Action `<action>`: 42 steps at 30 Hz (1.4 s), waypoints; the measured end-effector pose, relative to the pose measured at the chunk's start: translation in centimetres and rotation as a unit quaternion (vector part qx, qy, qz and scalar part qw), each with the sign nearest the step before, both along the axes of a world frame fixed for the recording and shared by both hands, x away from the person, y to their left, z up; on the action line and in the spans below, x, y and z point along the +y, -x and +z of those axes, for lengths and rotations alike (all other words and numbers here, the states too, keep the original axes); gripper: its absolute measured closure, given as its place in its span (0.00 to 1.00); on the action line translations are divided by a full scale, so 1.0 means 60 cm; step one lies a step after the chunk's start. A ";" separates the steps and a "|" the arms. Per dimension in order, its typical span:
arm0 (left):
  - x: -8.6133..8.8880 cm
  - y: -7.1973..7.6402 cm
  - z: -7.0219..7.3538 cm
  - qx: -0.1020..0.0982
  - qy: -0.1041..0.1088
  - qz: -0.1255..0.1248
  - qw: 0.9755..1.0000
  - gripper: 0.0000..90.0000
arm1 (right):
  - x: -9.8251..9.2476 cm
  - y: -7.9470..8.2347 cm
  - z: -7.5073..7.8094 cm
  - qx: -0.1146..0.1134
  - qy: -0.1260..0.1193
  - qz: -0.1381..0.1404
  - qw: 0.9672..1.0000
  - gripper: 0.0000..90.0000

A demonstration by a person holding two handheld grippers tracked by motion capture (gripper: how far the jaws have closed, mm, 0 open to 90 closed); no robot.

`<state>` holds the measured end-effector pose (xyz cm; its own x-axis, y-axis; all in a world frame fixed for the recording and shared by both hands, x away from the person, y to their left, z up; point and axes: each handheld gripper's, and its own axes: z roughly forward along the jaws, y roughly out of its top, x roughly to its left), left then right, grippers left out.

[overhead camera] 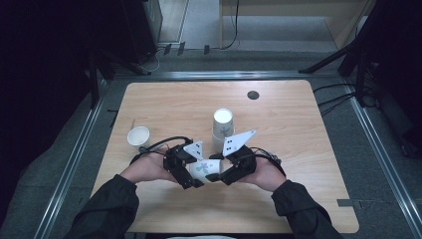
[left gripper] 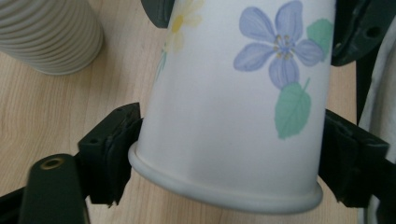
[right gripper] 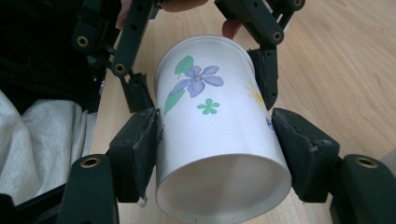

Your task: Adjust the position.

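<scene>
Holding a flowered paper cup point(overhead camera: 205, 168) off the table point(overhead camera: 298, 124) between both grippers, near the front edge, centre.

Right gripper point(overhead camera: 217, 177): jaws clamped on the cup wall near its open rim; the right gripper view has both pads flat against the sides, mouth of the cup facing the cam.

Left gripper point(overhead camera: 195, 182): jaws straddle the cup near the other end. In the left gripper view point(left gripper: 224, 154) the left pad sits at the rim bead, the right pad is just beside the wall w/ a thin gap, so they read as apart, not squeezing. Same in the right gripper view, where its far pads point(right gripper: 266, 77) flank the cup w/o pressing hard.

Cup lies roughly on its side, tilted; purple flower + green leaves on the wall point(right gripper: 201, 79).

Other items: stack of ribbed cups point(overhead camera: 222, 127) standing upside down just behind the grippers, touching neither. Single white cup point(overhead camera: 139, 137) upright, well to the left. Dark round grommet point(overhead camera: 253, 95) at the far side of the table.
</scene>
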<state>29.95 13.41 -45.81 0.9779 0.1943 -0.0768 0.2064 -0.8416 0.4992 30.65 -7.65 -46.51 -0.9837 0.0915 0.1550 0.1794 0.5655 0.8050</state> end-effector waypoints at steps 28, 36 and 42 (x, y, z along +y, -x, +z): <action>0.033 -0.005 0.030 0.004 0.197 0.058 0.979 0.16 | -0.062 -0.019 0.037 0.016 -0.094 -0.024 0.995 0.37; 0.028 -0.001 0.031 -0.001 0.207 0.046 0.977 0.22 | -0.058 -0.016 0.037 0.023 -0.099 -0.011 0.995 0.37; 0.030 0.003 0.033 -0.010 0.205 0.040 0.978 0.24 | -0.057 -0.016 0.037 0.026 -0.100 -0.007 0.995 0.38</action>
<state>29.75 15.23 -43.82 0.9633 0.2262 -0.1446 0.2489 -0.5509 0.7966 31.60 -11.06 -44.31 -0.9727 0.0669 0.2220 0.2302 0.3922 0.8906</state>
